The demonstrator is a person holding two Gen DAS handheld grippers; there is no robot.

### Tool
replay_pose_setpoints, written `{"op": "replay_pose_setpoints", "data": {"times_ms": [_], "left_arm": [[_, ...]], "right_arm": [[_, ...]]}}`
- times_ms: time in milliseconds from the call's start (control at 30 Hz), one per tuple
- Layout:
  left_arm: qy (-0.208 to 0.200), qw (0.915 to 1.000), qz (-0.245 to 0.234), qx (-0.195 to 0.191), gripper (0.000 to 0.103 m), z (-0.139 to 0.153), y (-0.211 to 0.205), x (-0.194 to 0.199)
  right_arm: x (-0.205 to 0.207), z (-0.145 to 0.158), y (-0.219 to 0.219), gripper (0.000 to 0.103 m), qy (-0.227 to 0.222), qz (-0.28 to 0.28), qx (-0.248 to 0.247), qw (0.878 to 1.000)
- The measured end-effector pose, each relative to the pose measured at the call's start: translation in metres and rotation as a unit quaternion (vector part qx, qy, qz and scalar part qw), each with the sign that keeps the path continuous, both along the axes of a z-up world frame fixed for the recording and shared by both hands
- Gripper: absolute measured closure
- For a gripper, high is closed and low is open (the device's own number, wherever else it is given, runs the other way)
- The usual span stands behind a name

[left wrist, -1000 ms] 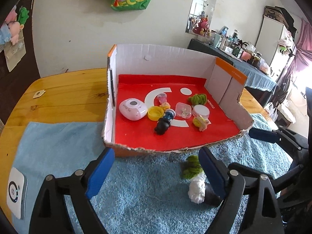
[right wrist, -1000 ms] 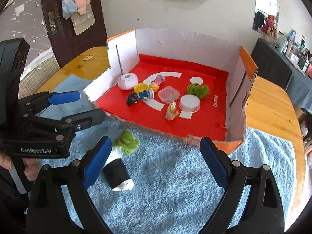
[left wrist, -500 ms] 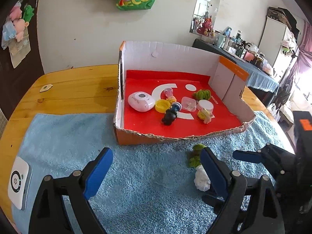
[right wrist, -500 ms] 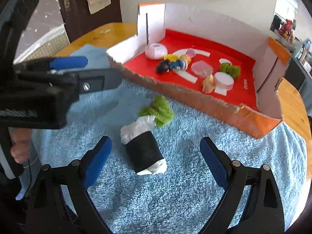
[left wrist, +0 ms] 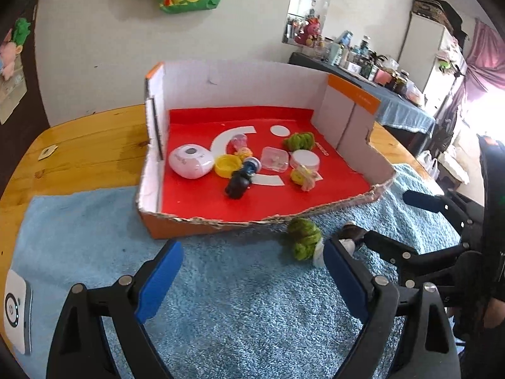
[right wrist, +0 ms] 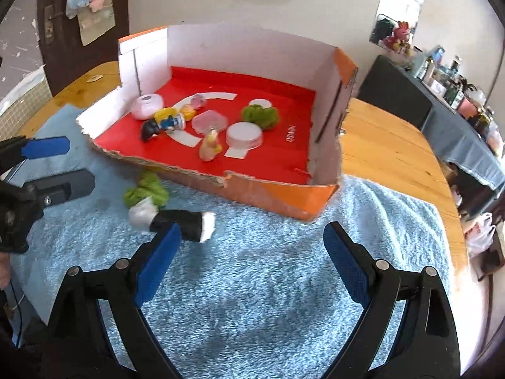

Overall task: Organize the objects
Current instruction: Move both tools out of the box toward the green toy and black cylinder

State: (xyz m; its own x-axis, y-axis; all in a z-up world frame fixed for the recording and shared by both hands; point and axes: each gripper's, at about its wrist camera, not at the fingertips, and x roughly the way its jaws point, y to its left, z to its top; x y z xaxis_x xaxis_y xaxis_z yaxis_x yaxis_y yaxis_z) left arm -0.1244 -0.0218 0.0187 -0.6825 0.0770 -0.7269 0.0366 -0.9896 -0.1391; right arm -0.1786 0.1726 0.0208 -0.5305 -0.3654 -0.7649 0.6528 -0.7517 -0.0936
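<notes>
A plush toy with a green tuft, white part and black body [right wrist: 170, 213] lies on the blue towel [right wrist: 252, 284] just in front of the cardboard box [right wrist: 268, 194]. In the left wrist view its green tuft [left wrist: 303, 237] shows beside my right finger. The box's red floor [left wrist: 195, 199] holds several small items: a pink round device [left wrist: 189, 164], a yellow cap [left wrist: 226, 165], a dark figurine [left wrist: 240, 181], a clear case [left wrist: 275, 158], a white lid [left wrist: 305, 159], a green pom [left wrist: 299, 140]. My left gripper [left wrist: 252, 278] is open and empty. My right gripper [right wrist: 252, 259] is open and empty, its left finger near the toy.
A white device [left wrist: 14, 311] lies at the towel's left edge. The wooden table [left wrist: 82, 154] extends left and behind the box. The box has tall white walls [left wrist: 240, 85] at back and sides, and a low torn front edge [left wrist: 268, 219].
Both grippers have moved closer to the box. The right gripper swung right, so the plush toy now sits by its left finger instead of centred between the fingers.
</notes>
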Motion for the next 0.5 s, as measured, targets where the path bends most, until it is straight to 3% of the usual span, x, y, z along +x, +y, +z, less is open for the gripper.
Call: {"op": "replay_pose_setpoints", "data": {"times_ms": [167, 300, 400, 500], "left_arm": [[0.003, 1.0, 0.003, 0.006, 0.014, 0.003, -0.007, 0.002], [0.002, 0.9999, 0.011, 0.01, 0.014, 0.003, -0.014, 0.003], [-0.002, 0.9999, 0.006, 0.013, 0.014, 0.001, -0.012, 0.001], [-0.006, 0.9999, -0.01, 0.01, 0.014, -0.004, -0.004, -0.003]], "right_arm": [[0.014, -0.005, -0.017, 0.01, -0.059, 0.077, -0.042, 0.994], [0.021, -0.017, -0.034, 0.01, -0.061, 0.091, -0.021, 0.994], [0.018, -0.023, -0.03, 0.01, -0.036, 0.065, 0.019, 0.997], [0.005, -0.022, -0.008, 0.01, -0.04, 0.029, 0.019, 0.999]]}}
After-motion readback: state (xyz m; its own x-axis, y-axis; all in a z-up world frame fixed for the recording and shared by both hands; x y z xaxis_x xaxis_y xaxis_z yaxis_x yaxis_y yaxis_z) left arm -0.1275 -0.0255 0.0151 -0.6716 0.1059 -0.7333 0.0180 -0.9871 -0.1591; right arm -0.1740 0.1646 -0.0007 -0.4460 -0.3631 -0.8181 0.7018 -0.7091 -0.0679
